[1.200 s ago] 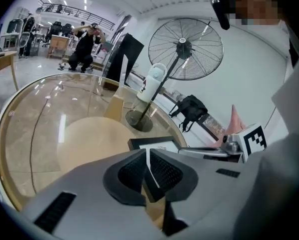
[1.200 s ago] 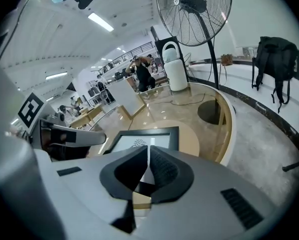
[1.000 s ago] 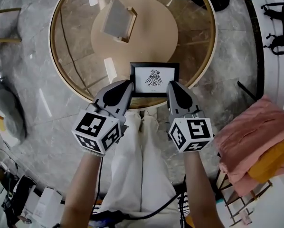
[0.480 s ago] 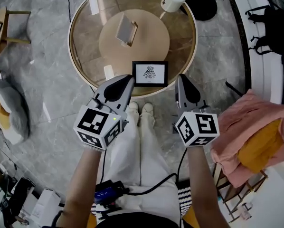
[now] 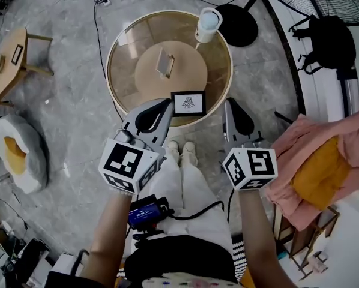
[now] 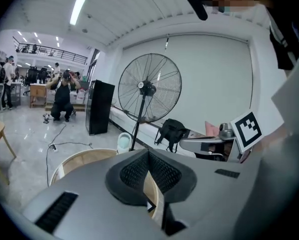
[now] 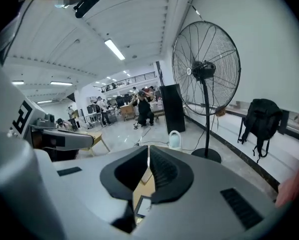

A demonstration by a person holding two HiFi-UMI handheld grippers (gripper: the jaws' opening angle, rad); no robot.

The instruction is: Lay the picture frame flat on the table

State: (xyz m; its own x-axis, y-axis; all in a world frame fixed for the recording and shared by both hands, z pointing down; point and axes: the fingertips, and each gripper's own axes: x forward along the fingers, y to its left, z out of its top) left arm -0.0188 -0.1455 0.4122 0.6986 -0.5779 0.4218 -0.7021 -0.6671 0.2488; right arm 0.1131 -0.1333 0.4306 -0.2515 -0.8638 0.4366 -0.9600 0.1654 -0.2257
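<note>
The black picture frame (image 5: 188, 103) with a white print lies flat, face up, at the near edge of the round glass table (image 5: 116, 53). Both grippers are held high above the floor, well clear of the frame. My left gripper (image 5: 166, 104) is shut with nothing between its pads, as the left gripper view (image 6: 148, 156) confirms. My right gripper (image 5: 229, 104) is also shut and empty (image 7: 148, 159). Through the gap under the right jaws a piece of the frame (image 7: 142, 205) shows far below.
A small wooden stand (image 5: 165, 62) lies at the table's middle and a white appliance (image 5: 208, 24) at its far rim. A standing fan (image 7: 205, 69) and a black backpack (image 5: 326, 41) are beyond. Pink and orange cloth (image 5: 323, 161) hangs at the right; a wooden stool (image 5: 11, 56) stands left.
Both grippers have risen straight up from beside the frame, which stays flat on the table. The whole view has risen too, so the table looks smaller and farther.
</note>
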